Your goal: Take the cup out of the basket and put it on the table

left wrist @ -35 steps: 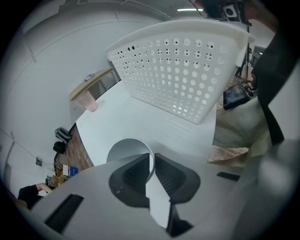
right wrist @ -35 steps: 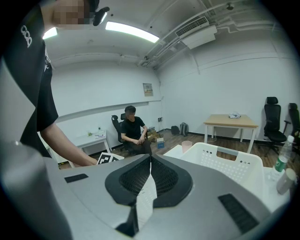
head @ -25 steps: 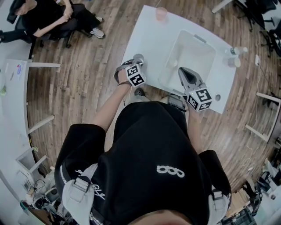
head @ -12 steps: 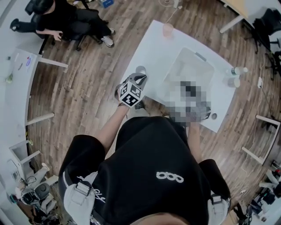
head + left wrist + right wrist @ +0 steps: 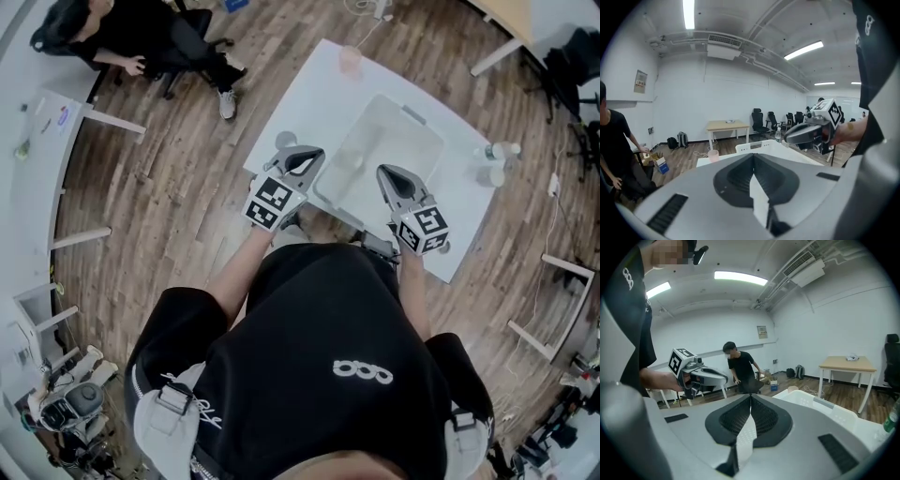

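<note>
A white basket [image 5: 412, 141] stands on the white table [image 5: 309, 89]. A small pale cup [image 5: 354, 161] lies on the basket's floor near its left wall. My left gripper [image 5: 306, 156] hovers at the basket's near left corner, shut and holding nothing. Over the near right side, my right gripper [image 5: 388, 173] is also shut and holds nothing. In the left gripper view the jaws [image 5: 752, 156] meet in a line, with the basket's rim [image 5: 761, 146] and the right gripper [image 5: 806, 132] beyond. The right gripper view has its shut jaws [image 5: 751, 398] level with the basket [image 5: 820, 404].
A pink cup [image 5: 350, 58] stands at the table's far end. A small round grey thing [image 5: 284, 140] sits at the left edge. A bottle [image 5: 497, 149] and a cup [image 5: 487, 175] are at the right edge. A person [image 5: 122, 37] sits on a chair to the far left.
My left gripper has moved right, closer to the basket's near left corner. The right gripper stays over the basket's near right side. The head view has shifted a little.
</note>
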### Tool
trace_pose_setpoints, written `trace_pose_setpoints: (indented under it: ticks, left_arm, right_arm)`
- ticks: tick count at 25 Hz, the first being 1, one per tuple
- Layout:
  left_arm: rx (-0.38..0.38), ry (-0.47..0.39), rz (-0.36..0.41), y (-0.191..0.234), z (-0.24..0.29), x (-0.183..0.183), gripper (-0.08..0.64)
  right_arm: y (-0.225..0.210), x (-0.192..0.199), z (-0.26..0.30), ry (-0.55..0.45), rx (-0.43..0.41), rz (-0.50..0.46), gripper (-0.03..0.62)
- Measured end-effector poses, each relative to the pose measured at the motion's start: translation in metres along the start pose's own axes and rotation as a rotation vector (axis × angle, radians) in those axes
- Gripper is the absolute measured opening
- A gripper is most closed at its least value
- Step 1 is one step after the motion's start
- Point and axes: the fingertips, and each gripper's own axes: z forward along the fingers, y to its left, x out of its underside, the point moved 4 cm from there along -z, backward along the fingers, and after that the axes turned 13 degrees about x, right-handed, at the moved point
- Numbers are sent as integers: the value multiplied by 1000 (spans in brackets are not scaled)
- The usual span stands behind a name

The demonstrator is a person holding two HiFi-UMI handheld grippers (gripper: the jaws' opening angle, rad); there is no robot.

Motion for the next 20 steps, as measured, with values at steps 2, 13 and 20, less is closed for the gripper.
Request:
trace_pose_setpoints:
  ticks: [2,13,20]
  left_arm:
    - [12,-27,-10,-11,7,-7,9]
    - [62,-109,-59,-58,45,-26,9]
    - [43,-123,-70,-60,41,-29,9]
  right_arm:
    - [-5,3,-9,-1,-3,2,26]
    - [-46,25,-57,0,14,22,26]
    - [-54,27,-64,3,16,24,26]
